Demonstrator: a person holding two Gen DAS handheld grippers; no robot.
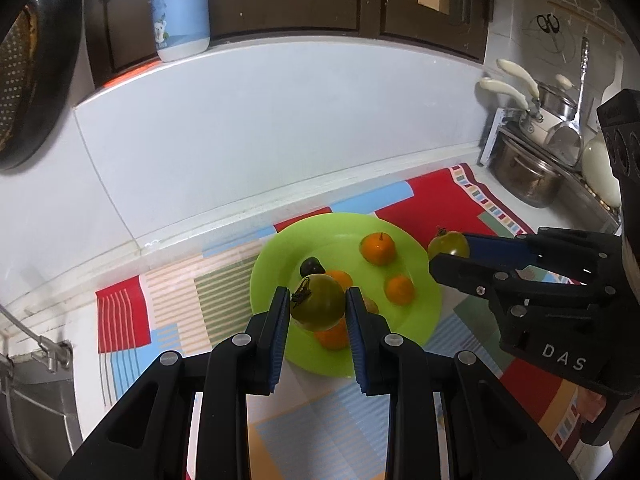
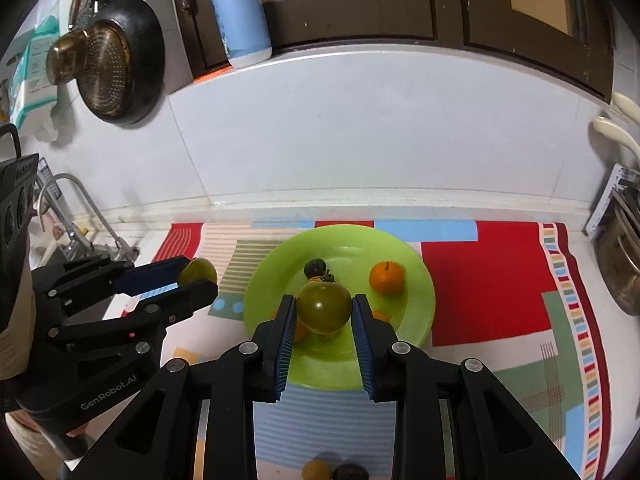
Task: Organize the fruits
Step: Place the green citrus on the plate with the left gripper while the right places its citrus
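A green plate lies on a patchwork mat. It holds several oranges and a dark plum. My left gripper is shut on a green tomato, held above the plate's near left side. My right gripper is shut on a second green tomato, also raised over the plate. In the left wrist view it hangs at the plate's right rim.
Steel pots and utensils crowd a rack at the right. A blue bottle stands on the ledge behind. A dark pan with a strainer hangs at the left, above a faucet. Two small fruits lie on the mat's near edge.
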